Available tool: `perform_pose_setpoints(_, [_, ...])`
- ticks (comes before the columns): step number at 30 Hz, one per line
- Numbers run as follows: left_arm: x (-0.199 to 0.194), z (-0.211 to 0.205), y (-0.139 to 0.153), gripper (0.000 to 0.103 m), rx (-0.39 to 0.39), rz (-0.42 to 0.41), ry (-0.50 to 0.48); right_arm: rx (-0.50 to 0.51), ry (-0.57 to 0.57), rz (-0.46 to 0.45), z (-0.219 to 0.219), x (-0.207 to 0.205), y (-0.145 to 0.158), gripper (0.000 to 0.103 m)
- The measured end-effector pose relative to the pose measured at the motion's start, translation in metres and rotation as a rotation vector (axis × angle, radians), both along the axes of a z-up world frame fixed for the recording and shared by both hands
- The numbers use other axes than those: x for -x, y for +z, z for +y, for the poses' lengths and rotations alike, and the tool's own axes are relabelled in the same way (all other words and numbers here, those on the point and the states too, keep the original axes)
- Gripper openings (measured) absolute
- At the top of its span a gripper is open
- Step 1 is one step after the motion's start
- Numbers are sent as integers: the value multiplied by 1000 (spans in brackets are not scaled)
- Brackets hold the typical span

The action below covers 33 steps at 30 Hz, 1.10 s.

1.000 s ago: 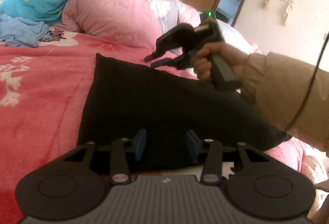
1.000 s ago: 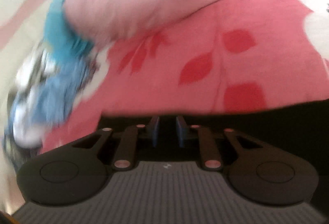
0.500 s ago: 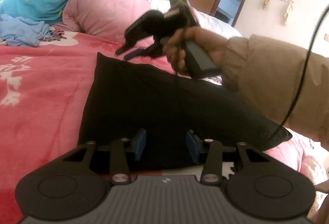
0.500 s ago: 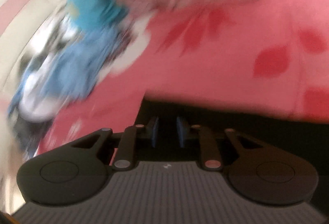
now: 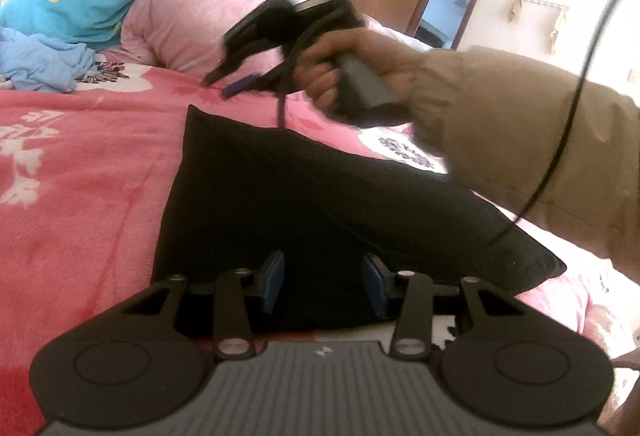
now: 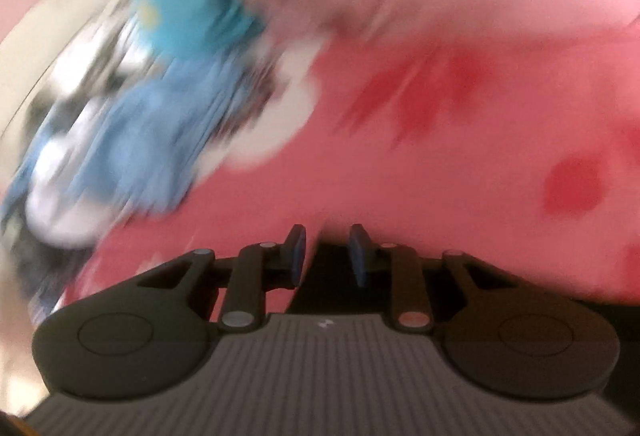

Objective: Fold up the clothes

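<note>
Black garment [image 5: 288,204] lies folded flat on the pink bedspread [image 5: 80,196], near edge under the left gripper [image 5: 322,282], whose jaws stand part-open and empty, likely steadying position. Right gripper [image 5: 226,86], jaws opening with nothing between, hangs beyond the far corner, toward the blue clothes [image 5: 40,60], probably next pick.
</note>
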State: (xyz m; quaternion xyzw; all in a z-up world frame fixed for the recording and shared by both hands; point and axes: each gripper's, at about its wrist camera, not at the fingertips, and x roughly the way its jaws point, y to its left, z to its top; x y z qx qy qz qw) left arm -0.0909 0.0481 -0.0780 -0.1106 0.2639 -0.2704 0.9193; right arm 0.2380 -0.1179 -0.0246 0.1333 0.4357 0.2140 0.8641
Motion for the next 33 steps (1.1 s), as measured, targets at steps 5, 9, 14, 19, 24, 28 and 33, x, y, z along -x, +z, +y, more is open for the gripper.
perform_pose_setpoints(5, [0,0,1,47,12,2,5,-194,-51,-58,-75,55,42,24])
perform_pose_setpoints(9, [1,-1,4,47,1,9,13,-128,-113,-155,-153,123,60,24])
perform_pose_setpoints(14, [3,-10,15,49,-79,22,31,-101,-322,-96,-246,174,30,24])
perform_pose_setpoints(19, [2,-17,40,52,-185,6,51,-118,-444,-117,-297,210,5,26])
perform_pose_setpoints(24, [-22,-29,63,54,-252,7,57,-93,-478,-175,-314,229,-3,26])
perform_pose_setpoints(28, [-64,-51,69,54,-308,37,78,-48,-463,-216,-318,226,0,26])
perform_pose_setpoints(33, [-122,-73,57,54,-342,93,99,-13,-394,-230,-315,191,3,26])
